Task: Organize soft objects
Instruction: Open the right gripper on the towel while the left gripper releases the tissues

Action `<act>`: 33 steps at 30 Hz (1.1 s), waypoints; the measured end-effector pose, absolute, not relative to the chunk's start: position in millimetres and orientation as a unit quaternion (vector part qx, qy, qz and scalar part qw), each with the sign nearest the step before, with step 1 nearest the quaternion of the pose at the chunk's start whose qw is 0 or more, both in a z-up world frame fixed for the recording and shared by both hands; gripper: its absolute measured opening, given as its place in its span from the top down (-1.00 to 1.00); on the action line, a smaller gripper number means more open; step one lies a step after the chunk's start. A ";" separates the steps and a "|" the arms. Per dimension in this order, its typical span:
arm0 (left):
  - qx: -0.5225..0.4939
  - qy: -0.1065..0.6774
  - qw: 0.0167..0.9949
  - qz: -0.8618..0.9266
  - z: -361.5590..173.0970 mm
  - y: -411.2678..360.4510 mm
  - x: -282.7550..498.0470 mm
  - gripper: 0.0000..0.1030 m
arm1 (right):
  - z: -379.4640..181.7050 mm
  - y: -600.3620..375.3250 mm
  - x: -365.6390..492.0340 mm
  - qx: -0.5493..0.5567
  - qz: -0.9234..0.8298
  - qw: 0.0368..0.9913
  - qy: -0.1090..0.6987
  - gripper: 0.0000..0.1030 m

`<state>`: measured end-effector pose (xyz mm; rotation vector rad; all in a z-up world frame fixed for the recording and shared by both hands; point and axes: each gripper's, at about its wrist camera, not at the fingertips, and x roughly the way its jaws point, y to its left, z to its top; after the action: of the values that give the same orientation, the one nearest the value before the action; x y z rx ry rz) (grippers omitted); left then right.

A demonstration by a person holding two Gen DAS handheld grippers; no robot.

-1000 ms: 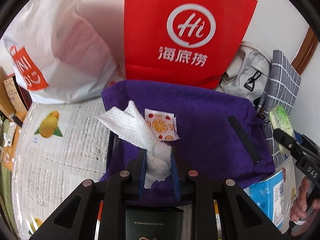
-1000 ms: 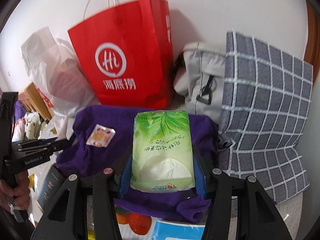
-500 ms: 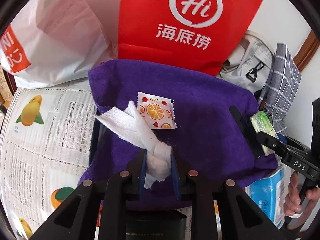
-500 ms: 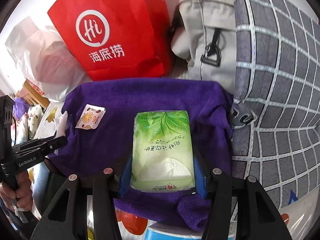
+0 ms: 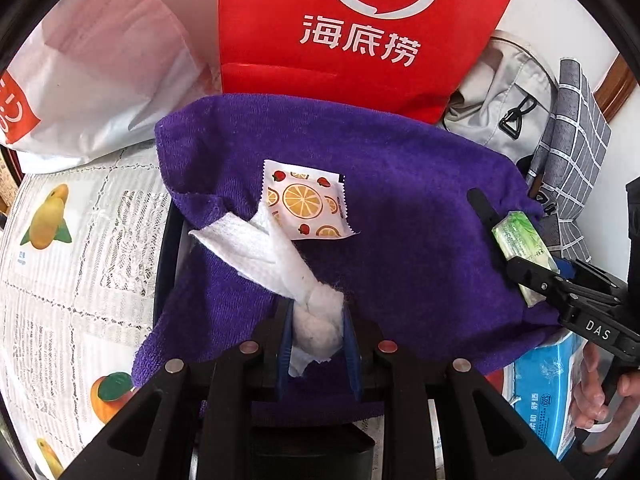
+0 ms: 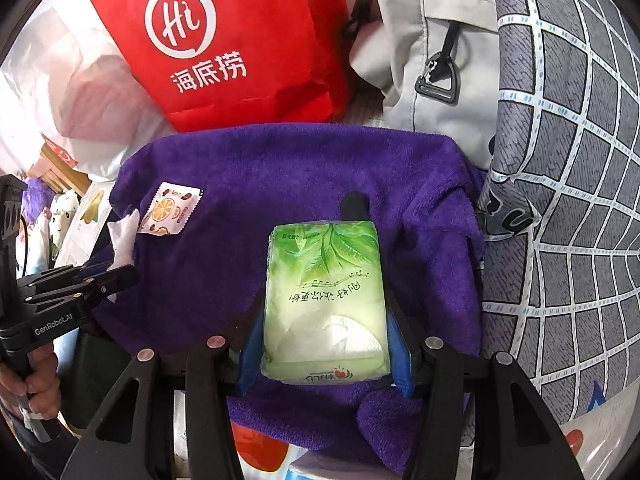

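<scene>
- Left tongs [image 5: 316, 332] clamped on twisted white tissue [image 5: 276, 256], long axis up-left over purple towel [image 5: 400, 200].
- Right tongs [image 6: 324, 344] gripping green tissue pack [image 6: 324, 300], lengthwise away from camera, above towel.
- Red bag [image 6: 240, 40]: "Hi 海底捞".

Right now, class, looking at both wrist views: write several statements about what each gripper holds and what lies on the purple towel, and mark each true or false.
1. The left gripper is shut on a white tissue. True.
2. The right gripper is open and holds nothing. False: it is shut on a green tissue pack.
3. An orange-print sachet lies on the purple towel. True.
4. A blue paper bag stands behind the towel. False: the bag is red.
</scene>
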<state>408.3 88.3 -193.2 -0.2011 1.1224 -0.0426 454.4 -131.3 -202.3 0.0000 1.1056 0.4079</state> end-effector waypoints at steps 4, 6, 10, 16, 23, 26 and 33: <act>-0.094 0.532 0.841 -0.020 -192.5 89.4 406.8 0.56 | -204.0 -132.6 456.0 0.001 0.191 0.829 0.525 -0.02; -0.094 0.532 0.841 -0.020 -192.7 88.5 407.3 0.56 | -204.9 -131.9 456.3 0.000 0.191 0.829 0.526 -0.02; -0.095 0.534 0.840 -0.019 -194.1 88.6 408.6 0.56 | -206.1 -129.4 457.2 -0.002 0.190 0.828 0.527 -0.02; -0.093 0.534 0.840 -0.016 -192.7 90.8 410.5 0.19 | -204.0 -124.7 457.7 -0.006 0.198 0.830 0.521 -0.42; -0.100 0.531 0.842 -0.018 -186.3 95.7 407.0 0.16 | -184.9 -131.5 452.4 0.006 0.193 0.850 0.489 -0.51; -0.093 0.521 0.848 -0.015 -176.2 97.0 402.3 -0.01 | -168.2 -136.7 445.4 0.016 0.187 0.863 0.470 -0.51; -0.100 0.496 0.863 -0.004 -142.6 101.5 377.6 -0.27 | -142.9 -147.6 407.4 0.019 0.184 0.873 0.451 -0.51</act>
<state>377.6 101.5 -142.6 -0.2102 1.0401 -0.0091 407.4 -147.6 -142.9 0.0401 0.9419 0.3843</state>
